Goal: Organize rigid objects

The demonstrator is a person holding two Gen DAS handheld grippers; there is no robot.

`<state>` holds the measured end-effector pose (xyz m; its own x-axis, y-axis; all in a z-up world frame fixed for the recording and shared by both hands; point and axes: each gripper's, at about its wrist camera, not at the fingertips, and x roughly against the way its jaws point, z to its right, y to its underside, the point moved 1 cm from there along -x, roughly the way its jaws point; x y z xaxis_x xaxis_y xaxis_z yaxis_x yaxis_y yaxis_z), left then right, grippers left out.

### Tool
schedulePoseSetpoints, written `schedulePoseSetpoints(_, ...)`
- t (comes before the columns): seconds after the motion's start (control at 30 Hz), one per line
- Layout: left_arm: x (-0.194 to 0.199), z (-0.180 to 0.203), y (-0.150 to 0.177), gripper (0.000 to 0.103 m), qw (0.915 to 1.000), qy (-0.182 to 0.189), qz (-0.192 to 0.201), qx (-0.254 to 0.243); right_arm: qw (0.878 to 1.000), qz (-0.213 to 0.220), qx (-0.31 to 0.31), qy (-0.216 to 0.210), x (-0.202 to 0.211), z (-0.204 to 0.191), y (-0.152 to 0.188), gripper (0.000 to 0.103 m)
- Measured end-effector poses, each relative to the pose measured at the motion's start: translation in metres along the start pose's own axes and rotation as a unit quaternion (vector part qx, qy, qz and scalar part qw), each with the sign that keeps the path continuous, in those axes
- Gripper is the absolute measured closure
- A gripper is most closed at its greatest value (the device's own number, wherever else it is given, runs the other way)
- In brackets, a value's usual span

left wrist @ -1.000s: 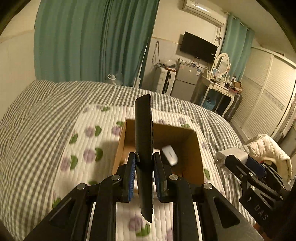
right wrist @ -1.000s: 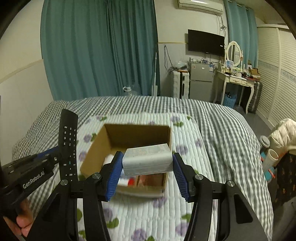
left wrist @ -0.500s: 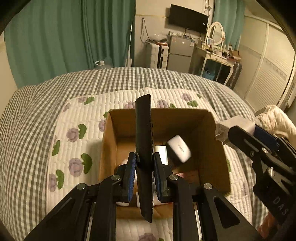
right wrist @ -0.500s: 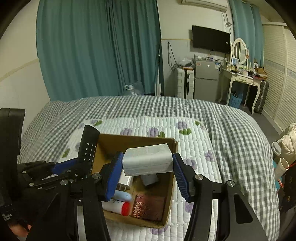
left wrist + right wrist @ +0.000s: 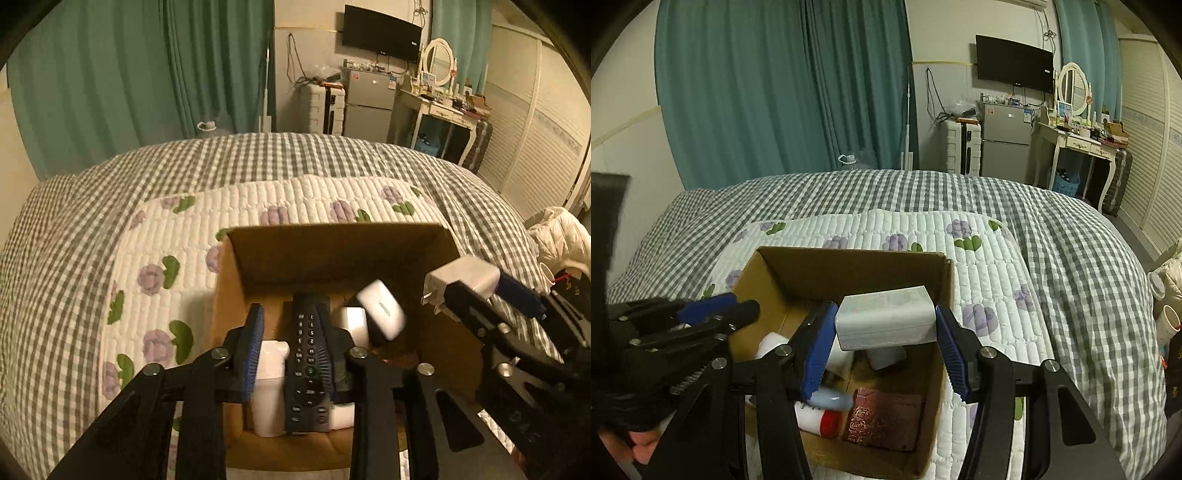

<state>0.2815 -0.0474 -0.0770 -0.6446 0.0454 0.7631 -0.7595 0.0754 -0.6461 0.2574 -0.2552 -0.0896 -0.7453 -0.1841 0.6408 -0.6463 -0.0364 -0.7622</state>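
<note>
An open cardboard box (image 5: 332, 240) sits on a flowered quilt on the bed; it also shows in the right wrist view (image 5: 849, 258). My left gripper (image 5: 290, 332) is open over the box's near left part. A black remote (image 5: 308, 365) lies free between its fingers on white items in the box. My right gripper (image 5: 884, 325) is shut on a white rectangular box (image 5: 886, 317), held over the cardboard box; it also shows in the left wrist view (image 5: 461, 277).
The box holds a white bottle (image 5: 269, 387), a white charger (image 5: 382, 314), a red-capped tube (image 5: 816, 421) and a dark red card (image 5: 882, 421). Checked bedding (image 5: 1071, 240) surrounds the quilt. A white jacket (image 5: 557, 236) lies at the right.
My left gripper moved down over the box and opened, and the remote turned flat and dropped among the items inside. My right gripper moved closer over the box with its white box.
</note>
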Motion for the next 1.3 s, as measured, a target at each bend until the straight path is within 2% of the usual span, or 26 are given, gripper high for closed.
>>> schedulePoseSetpoints(0.3, 0.018, -0.008, 0.001, 0.072, 0.9989, 0.009, 0.047, -0.001, 1.0, -0.011, -0.002, -0.014, -0.023, -0.005, 0.017, 0.049)
schedulePoseSetpoints(0.37, 0.024, -0.006, 0.001, 0.072, 0.9983, 0.01, 0.058, -0.005, 1.0, 0.005, -0.003, -0.003, -0.019, -0.005, 0.016, 0.033)
schedulePoseSetpoints(0.4, 0.027, -0.006, 0.001, 0.072, 0.9979, 0.009, 0.064, -0.007, 1.0, 0.011, -0.003, 0.003, -0.016, -0.005, 0.015, 0.033)
schedulePoseSetpoints(0.57, 0.063, -0.003, -0.002, 0.07, 0.9952, 0.005, 0.097, -0.009, 0.999, 0.027, -0.011, 0.016, 0.013, 0.003, 0.003, 0.033)
schedulePoseSetpoints(0.73, 0.117, -0.004, -0.004, 0.069, 0.9899, 0.008, 0.141, -0.006, 0.997, 0.059, -0.002, 0.041, 0.073, 0.001, -0.015, 0.033)
schedulePoseSetpoints(0.77, 0.133, -0.005, -0.003, 0.067, 0.9882, 0.007, 0.153, -0.007, 0.997, 0.066, 0.002, 0.043, 0.087, -0.001, -0.018, 0.033)
schedulePoseSetpoints(0.83, 0.157, -0.006, -0.001, 0.047, 0.9851, 0.009, 0.172, -0.008, 0.995, 0.08, 0.01, 0.05, 0.117, -0.008, -0.023, 0.033)
schedulePoseSetpoints(0.97, 0.209, -0.012, 0.0, 0.039, 0.9785, 0.016, 0.205, -0.012, 0.995, 0.085, 0.031, 0.049, 0.169, -0.023, -0.029, 0.03)
schedulePoseSetpoints(1.0, 0.221, -0.014, 0.001, 0.031, 0.9766, 0.015, 0.214, -0.009, 0.994, 0.086, 0.033, 0.051, 0.181, -0.025, -0.031, 0.028)
schedulePoseSetpoints(1.03, 0.231, -0.016, 0.002, 0.022, 0.9748, 0.015, 0.222, -0.007, 0.994, 0.09, 0.035, 0.057, 0.195, -0.028, -0.032, 0.024)
schedulePoseSetpoints(1.07, 0.24, -0.018, 0.004, 0.018, 0.9733, 0.014, 0.229, -0.005, 0.993, 0.096, 0.037, 0.061, 0.204, -0.03, -0.032, 0.018)
schedulePoseSetpoints(1.1, 0.248, -0.02, 0.006, 0.008, 0.9723, 0.014, 0.233, -0.004, 0.992, 0.104, 0.041, 0.065, 0.213, -0.033, -0.032, 0.014)
schedulePoseSetpoints(1.13, 0.253, -0.022, 0.008, 0.001, 0.9715, 0.012, 0.237, -0.004, 0.989, 0.116, 0.044, 0.075, 0.225, -0.036, -0.031, 0.005)
schedulePoseSetpoints(1.17, 0.259, -0.023, 0.012, 0.0, 0.9702, 0.005, 0.242, -0.003, 0.988, 0.123, 0.045, 0.083, 0.231, -0.038, -0.03, 0.0)
schedulePoseSetpoints(1.3, 0.265, -0.029, 0.026, 0.0, 0.9705, -0.009, 0.241, -0.005, 0.983, 0.152, 0.038, 0.098, 0.252, -0.045, -0.017, 0.0)
